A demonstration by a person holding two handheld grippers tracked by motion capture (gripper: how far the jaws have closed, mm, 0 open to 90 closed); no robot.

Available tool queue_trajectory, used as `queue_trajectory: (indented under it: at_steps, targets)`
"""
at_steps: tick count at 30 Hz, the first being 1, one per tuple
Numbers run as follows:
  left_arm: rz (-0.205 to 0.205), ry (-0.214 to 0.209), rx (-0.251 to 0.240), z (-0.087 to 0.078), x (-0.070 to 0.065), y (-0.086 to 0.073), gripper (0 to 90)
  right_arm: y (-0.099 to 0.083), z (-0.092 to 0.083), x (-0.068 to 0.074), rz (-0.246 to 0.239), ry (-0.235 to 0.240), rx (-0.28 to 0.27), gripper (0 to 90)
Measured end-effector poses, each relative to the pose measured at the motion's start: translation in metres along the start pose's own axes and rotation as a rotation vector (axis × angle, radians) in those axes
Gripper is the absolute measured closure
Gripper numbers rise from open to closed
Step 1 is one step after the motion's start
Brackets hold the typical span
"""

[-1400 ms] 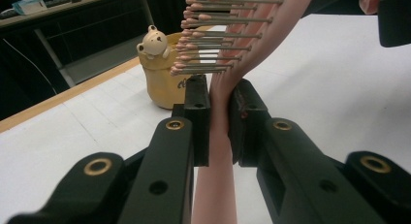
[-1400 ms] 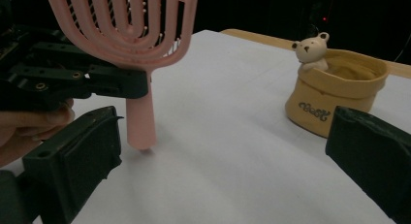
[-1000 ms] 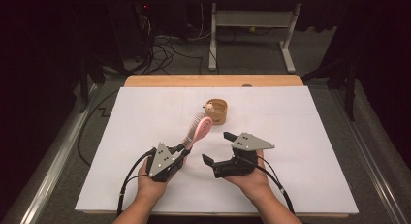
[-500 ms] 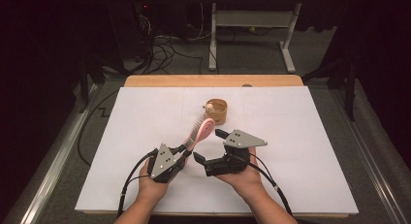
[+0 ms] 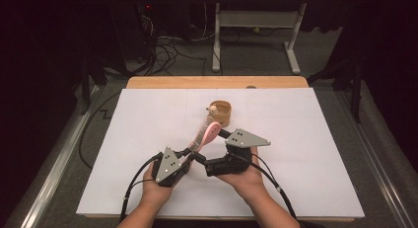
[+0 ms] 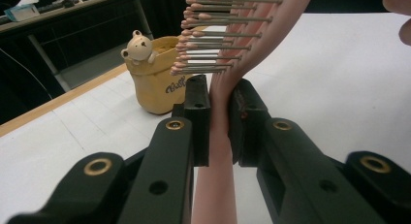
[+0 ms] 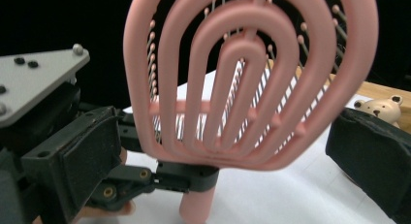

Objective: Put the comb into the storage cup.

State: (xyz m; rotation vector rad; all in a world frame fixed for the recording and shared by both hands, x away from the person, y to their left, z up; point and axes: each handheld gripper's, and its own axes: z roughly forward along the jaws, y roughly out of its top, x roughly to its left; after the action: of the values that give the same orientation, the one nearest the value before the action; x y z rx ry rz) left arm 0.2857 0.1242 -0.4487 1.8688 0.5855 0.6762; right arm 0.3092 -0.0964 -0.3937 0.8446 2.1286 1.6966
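A pink vented hairbrush (image 5: pixel 207 134) stands tilted above the white sheet, bristles facing left. My left gripper (image 5: pixel 190 154) is shut on its handle (image 6: pixel 219 117), pads pressed on both sides. My right gripper (image 5: pixel 211 145) is open. In the right gripper view its two pads (image 7: pixel 82 161) stand either side of the brush head (image 7: pixel 252 88), close to its edges but not pressing on it. Behind the brush sits a yellow cup (image 5: pixel 220 113) with a small bear figure on its rim (image 6: pixel 138 47).
A white sheet (image 5: pixel 305 139) covers the wooden table (image 5: pixel 172 82), with free room left and right of the hands. Beyond the far edge are floor cables (image 5: pixel 167 45) and a white desk frame (image 5: pixel 291 45). Metal rails (image 5: pixel 54 169) run along the table's sides.
My right gripper has moved left and forward, from beside the brush to having its jaws around the brush head. The left gripper and brush stayed in place.
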Motion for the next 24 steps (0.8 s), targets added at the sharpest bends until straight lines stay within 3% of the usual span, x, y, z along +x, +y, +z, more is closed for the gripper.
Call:
queue_trajectory:
  at_steps: [10,24]
  targets:
    - [0.003,0.003,-0.008,-0.0007,-0.0015,0.0013,80.5,0.0043,0.0020,-0.0006,0.019,0.001,-0.011,0.7]
    - [0.008,0.015,-0.018,-0.0025,-0.0027,0.0031,80.5,0.0091,0.0046,0.0006,0.045,-0.004,-0.029,9.2]
